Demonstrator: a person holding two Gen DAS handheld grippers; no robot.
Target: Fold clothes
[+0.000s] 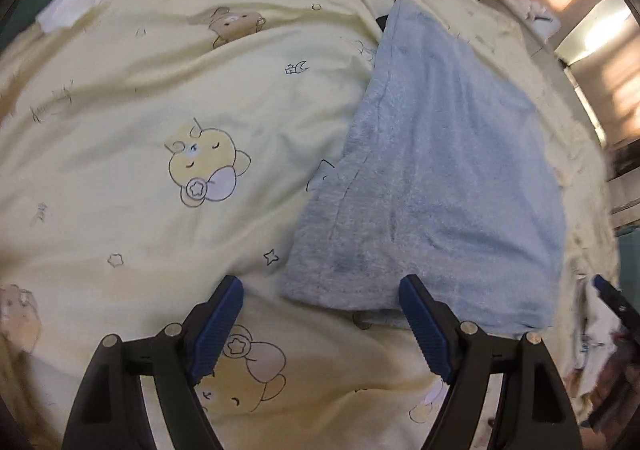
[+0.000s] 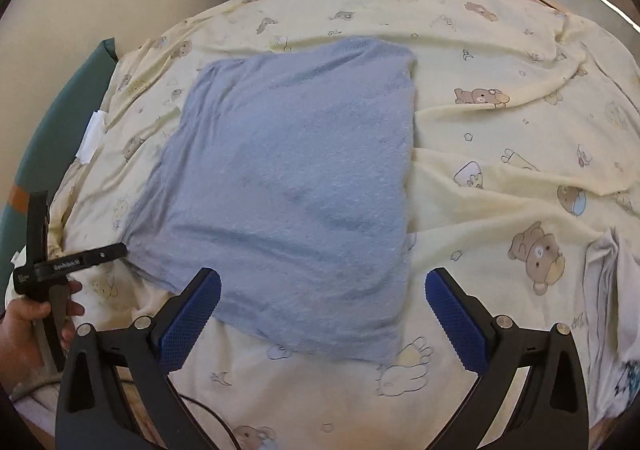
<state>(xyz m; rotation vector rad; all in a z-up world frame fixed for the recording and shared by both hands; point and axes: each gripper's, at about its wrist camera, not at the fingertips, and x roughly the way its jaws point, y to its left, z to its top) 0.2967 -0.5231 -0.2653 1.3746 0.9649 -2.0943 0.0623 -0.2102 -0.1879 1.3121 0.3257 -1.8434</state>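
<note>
So the blue towel (image 2: 288, 186) lies flat on the bed (image 2: 500, 138), probably folded already; soft, floppy terry, so pinch the near corners. Left claw (image 1: 320, 330) and right claw (image 2: 322, 314) both gape empty

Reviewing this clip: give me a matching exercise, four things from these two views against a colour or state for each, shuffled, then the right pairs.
Things:
1. towel
2. bed sheet
3. left claw
4. white garment

States:
A. pale yellow with cartoon bears
B. crumpled at the right edge of the bed
C. light blue, lying folded flat
D. open over the towel's near left corner, holding nothing

Pairs: 1-C, 2-A, 3-D, 4-B
</note>
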